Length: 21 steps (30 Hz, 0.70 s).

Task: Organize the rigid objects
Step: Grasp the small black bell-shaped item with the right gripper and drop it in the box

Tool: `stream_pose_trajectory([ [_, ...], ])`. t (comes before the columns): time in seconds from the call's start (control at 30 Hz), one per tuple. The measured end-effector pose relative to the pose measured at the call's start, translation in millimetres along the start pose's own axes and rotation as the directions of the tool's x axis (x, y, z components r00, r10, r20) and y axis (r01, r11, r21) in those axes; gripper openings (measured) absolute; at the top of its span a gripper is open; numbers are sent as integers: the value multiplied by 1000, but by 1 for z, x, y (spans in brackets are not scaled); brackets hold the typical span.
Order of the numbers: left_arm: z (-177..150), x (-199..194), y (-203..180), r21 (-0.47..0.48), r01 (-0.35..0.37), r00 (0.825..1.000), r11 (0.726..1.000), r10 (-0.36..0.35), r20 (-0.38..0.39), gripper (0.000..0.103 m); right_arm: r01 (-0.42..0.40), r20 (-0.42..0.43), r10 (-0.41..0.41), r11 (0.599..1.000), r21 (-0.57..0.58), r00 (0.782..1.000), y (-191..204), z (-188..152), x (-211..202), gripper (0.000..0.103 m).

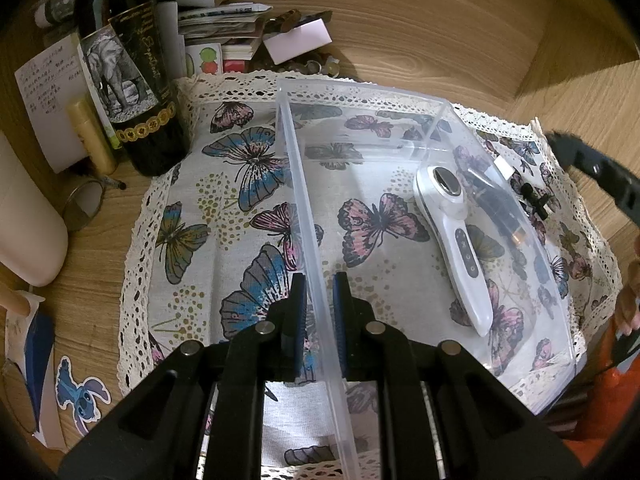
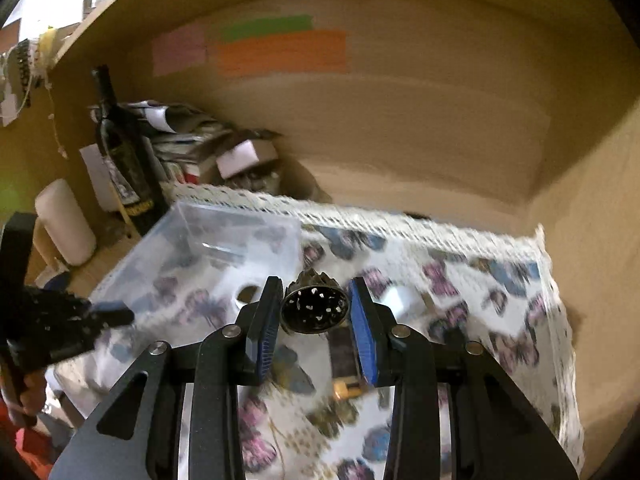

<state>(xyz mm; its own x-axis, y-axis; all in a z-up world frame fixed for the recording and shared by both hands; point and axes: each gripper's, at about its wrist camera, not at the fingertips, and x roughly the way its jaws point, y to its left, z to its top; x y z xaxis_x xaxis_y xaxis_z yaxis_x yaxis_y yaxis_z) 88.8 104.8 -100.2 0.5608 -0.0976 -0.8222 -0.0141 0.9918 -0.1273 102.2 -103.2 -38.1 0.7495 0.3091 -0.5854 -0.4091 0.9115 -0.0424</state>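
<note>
A clear plastic bin stands on a butterfly-print cloth. My left gripper is shut on the bin's left wall, one finger on each side. A white handheld device lies inside the bin. A dark cylindrical object lies just past the bin's right wall. In the right wrist view my right gripper is shut on a round metal grinder-like piece and holds it above the cloth, right of the bin. The left gripper shows at that view's left edge.
A dark wine bottle, a white cylinder, papers and small clutter crowd the left back of the wooden shelf. A small black clip lies on the cloth right of the bin. Wooden walls close in behind and right.
</note>
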Motion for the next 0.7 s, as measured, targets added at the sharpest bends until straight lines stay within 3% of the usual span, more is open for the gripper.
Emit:
stream_pose_trajectory([
  [0.33, 1, -1, 1, -3, 1, 1000, 1000, -1, 0, 13, -106, -64, 102, 993, -59, 993, 32, 12, 39, 31],
  [0.5, 1, 0, 1, -1, -4, 1000, 1000, 4, 0, 13, -192, -140, 180, 978, -78, 974, 47, 8, 55, 31],
  [0.7, 2, 0, 1, -4, -3, 1000, 1000, 3, 0, 13, -222, -210, 195, 968, -115, 958, 62, 0, 71, 32],
])
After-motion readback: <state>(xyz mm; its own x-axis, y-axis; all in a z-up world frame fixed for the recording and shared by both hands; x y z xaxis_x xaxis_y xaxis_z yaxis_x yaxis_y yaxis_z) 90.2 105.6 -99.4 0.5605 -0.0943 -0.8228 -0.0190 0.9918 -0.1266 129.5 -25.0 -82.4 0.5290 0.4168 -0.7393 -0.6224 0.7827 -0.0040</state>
